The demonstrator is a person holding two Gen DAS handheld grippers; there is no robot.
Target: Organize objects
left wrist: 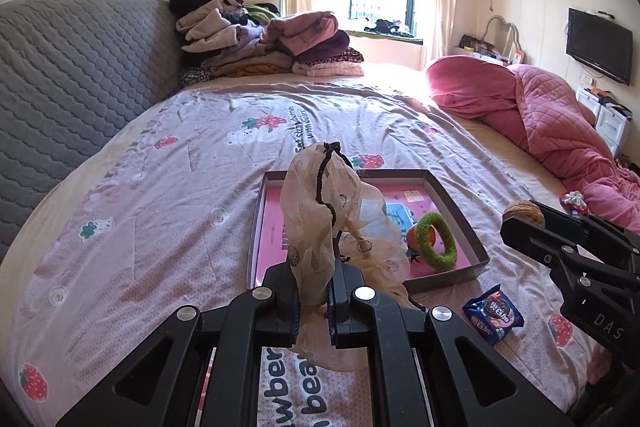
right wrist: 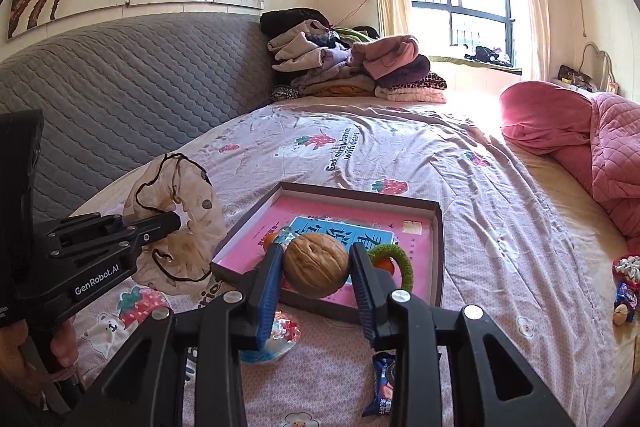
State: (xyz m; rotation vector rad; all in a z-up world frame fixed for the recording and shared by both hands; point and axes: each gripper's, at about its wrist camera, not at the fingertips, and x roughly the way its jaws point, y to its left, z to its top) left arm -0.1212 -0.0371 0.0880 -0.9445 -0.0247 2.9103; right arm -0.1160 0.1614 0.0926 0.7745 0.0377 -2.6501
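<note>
Left gripper [left wrist: 312,291]: fingers fully closed on the sheer drawstring pouch [left wrist: 320,211], which is pinched by a fold of fabric and held above the bed [left wrist: 160,187], beside the near-left corner of the shallow box [left wrist: 460,211].

Right gripper [right wrist: 316,279]: fingers about half open, clamped on a walnut [right wrist: 316,269], held over the box's near edge.

A green ring [right wrist: 400,263] and an orange item lie inside the box; a blue snack packet [left wrist: 494,315] lies on the bed in front of it.

Risks, as judged:
- The walnut is round and hard, gripped at two small contacts, so a tilt or jolt could roll it out onto the bedding.
- The pouch mouth hangs slack and collapsed, so dropping the walnut in may miss or snag the cord.
- Thin fabric may slip from the pinch under added weight.
</note>
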